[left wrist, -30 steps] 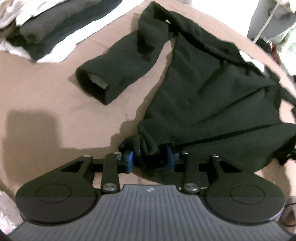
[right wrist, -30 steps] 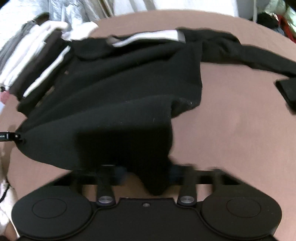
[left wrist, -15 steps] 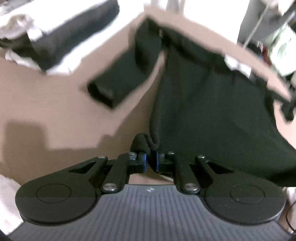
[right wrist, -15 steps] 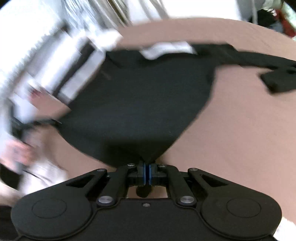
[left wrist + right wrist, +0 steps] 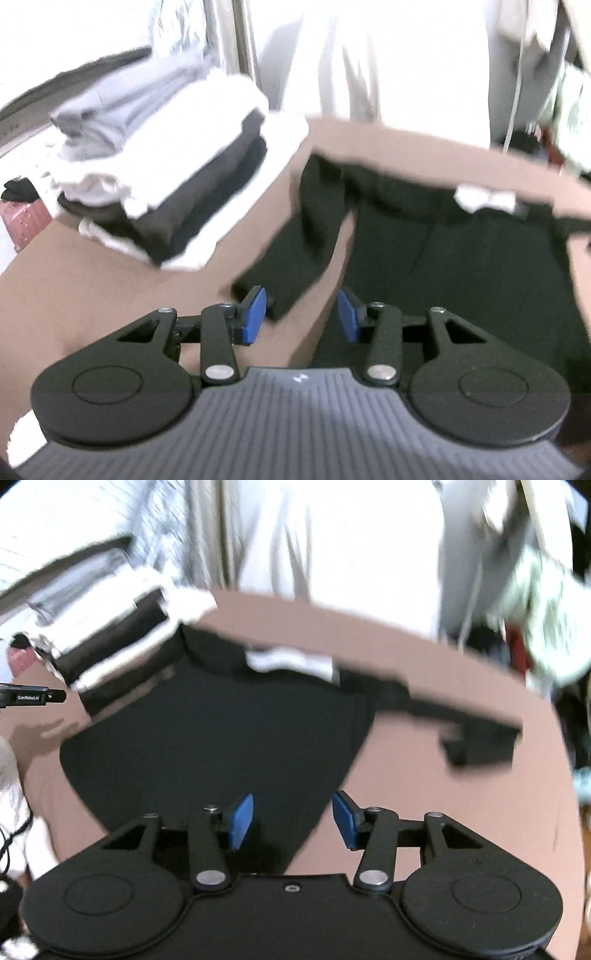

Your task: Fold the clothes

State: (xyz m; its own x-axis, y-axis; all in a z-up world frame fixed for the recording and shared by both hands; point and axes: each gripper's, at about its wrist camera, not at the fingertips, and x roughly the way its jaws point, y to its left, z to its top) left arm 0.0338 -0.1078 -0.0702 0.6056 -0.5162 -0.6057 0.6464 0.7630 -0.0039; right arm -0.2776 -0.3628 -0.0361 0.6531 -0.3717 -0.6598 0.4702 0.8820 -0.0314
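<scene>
stack: we see folded clothes (image 5: pixel 162 192) sitting upper left, done already by the look of it.
left gripper (image 5: pixel 301 314): fingers spreading, nothing pinched; the sleeve (image 5: pixel 295 251) cuff lies just past the left pad.
black top (image 5: pixel 221 738): flat on the brown surface (image 5: pixel 461 812), collar far, hem toward us, long axis running away from the fingers.
right gripper (image 5: pixel 291 821): opening too, pads off the cloth, hem corner below the gap.
hard to tell: everything's motion-blurred, and the near hem hides under both grippers.

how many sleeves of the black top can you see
2: the left sleeve lies out toward the folded stack; the right sleeve stretches across the brown surface.
</scene>
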